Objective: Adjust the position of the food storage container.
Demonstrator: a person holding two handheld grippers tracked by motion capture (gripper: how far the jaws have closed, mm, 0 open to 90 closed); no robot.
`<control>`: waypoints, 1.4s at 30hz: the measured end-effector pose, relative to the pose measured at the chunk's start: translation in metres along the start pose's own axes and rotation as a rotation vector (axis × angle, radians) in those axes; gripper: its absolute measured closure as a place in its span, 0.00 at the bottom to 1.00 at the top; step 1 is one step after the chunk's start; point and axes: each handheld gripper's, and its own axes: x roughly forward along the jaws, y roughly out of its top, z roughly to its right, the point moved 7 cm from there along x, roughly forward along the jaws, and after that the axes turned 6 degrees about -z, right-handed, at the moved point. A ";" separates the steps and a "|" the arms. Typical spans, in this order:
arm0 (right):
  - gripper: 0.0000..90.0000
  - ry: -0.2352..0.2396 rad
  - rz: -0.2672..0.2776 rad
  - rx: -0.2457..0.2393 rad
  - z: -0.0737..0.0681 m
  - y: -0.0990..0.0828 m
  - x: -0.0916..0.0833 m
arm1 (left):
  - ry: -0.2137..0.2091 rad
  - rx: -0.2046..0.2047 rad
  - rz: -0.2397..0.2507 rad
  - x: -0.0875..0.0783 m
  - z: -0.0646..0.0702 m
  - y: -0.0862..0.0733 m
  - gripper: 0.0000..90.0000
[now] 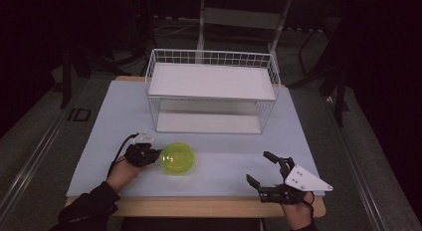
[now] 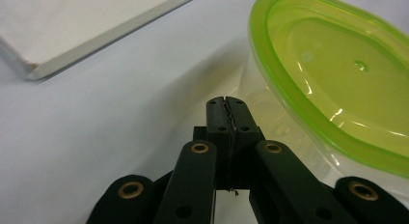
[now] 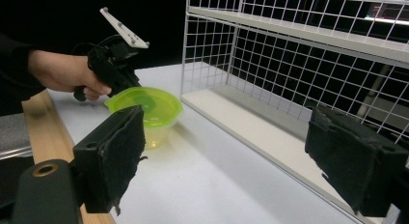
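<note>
Two hand-held grippers are working over the worktop [image 1: 224, 164]. Left hand-held gripper [image 2: 226, 104] is sitting with jaws pressed together, empty, the lime-green plastic bowl [image 1: 177, 158] just beside its tip. Opening before closing on the rim is probably wise. Right hand-held gripper [image 1: 263, 168] is gaping wide, with open room ahead; the wire shelf rack [image 1: 211, 90] is standing beyond.

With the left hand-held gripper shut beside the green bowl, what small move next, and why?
Probably open the left hand-held gripper: its jaws are closed beside the green bowl, gripping nothing, so it cannot take the rim until they part.
</note>
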 end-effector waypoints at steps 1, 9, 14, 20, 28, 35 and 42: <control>0.15 0.000 -0.001 0.002 0.000 0.000 0.000 | 0.000 0.003 0.000 0.000 0.001 0.001 1.00; 0.15 0.002 0.001 -0.001 0.000 0.000 0.000 | 0.049 -0.033 -0.010 -0.012 -0.011 -0.009 1.00; 0.15 0.002 0.003 -0.001 0.000 0.000 0.000 | 0.035 -0.039 -0.018 -0.020 -0.008 -0.017 1.00; 0.15 -0.001 0.002 -0.004 -0.001 0.001 0.000 | 0.006 -0.051 -0.028 -0.025 0.003 -0.025 1.00; 0.15 0.001 0.001 -0.006 -0.001 0.001 0.000 | -0.026 -0.039 -0.024 -0.012 0.013 -0.014 1.00; 0.15 0.004 -0.002 -0.002 -0.001 0.000 0.000 | -0.049 -0.048 -0.019 0.002 0.018 -0.002 1.00; 0.15 0.002 -0.001 0.001 -0.001 0.000 0.000 | -0.072 -0.036 -0.030 0.020 0.029 0.010 1.00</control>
